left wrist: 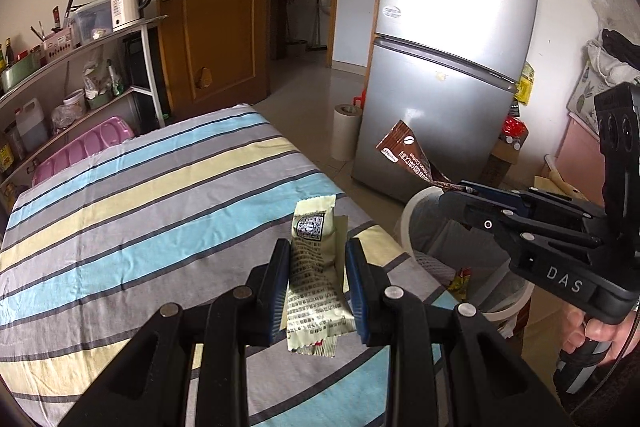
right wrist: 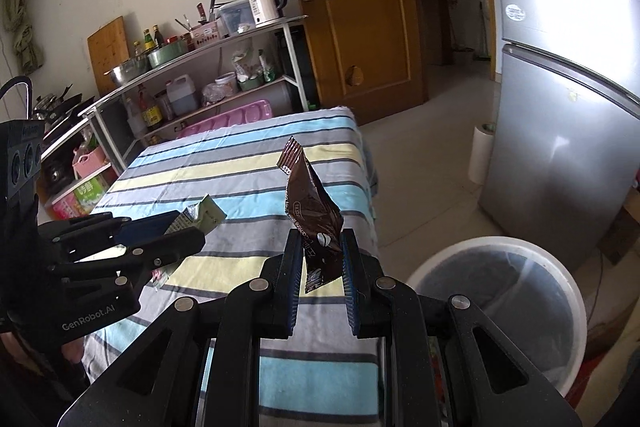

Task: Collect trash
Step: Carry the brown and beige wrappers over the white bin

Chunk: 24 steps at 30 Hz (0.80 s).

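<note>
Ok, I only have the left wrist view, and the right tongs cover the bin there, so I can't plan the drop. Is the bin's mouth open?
Observer: Yes. The right wrist view shows most of the mouth of the round white-rimmed bin with a clear liner, and there is no lid on it.
Operator: Are the right tongs lined up with it?
Observer: Not in that view. The bin sits to the lower right of the right tongs.
Operator: How is their sachet held?
Observer: The brown foil sachet is pinched near its lower end, and the rest stands up above the pads.
</note>
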Tool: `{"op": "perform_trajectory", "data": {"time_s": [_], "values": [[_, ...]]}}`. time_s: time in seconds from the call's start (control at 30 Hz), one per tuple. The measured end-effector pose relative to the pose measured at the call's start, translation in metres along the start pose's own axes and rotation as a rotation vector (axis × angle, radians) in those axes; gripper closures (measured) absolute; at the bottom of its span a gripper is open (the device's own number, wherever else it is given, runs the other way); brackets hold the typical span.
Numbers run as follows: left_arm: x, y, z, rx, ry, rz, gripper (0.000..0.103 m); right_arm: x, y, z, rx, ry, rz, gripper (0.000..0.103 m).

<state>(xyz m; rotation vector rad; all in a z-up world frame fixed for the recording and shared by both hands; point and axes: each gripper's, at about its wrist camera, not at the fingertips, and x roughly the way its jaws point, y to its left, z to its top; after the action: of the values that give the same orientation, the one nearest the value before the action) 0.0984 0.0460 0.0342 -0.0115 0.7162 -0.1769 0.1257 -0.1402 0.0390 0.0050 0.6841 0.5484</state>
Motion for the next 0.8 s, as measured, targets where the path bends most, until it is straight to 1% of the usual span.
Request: {"op": "perform_trajectory", "data": {"time_s": [0.27,0.5,0.53,0.63,0.8], "values": [[0.021,-0.057,0.007,0.069,0.029,-0.102,0.074,-0.032,-0.049,-0.021,0.072,0.001,-0.094,0.084],[0.049,-0.103,0.011,0.11,0.085,-0.179,0.074,-0.047,-0.096,-0.047,0.16,0.028,-0.188,0.084],[0.053,-0.109,0.01,0.118,0.092,-0.187,0.074,-0.048,-0.104,-0.051,0.176,0.032,-0.192,0.084],[0.063,-0.126,0.01,0.139,0.11,-0.201,0.074,-0.049,-0.121,-0.061,0.206,0.054,-0.241,0.083],[0.078,-0.145,0.008,0.163,0.141,-0.212,0.074,-0.041,-0.139,-0.073,0.241,0.101,-0.291,0.083]]}}
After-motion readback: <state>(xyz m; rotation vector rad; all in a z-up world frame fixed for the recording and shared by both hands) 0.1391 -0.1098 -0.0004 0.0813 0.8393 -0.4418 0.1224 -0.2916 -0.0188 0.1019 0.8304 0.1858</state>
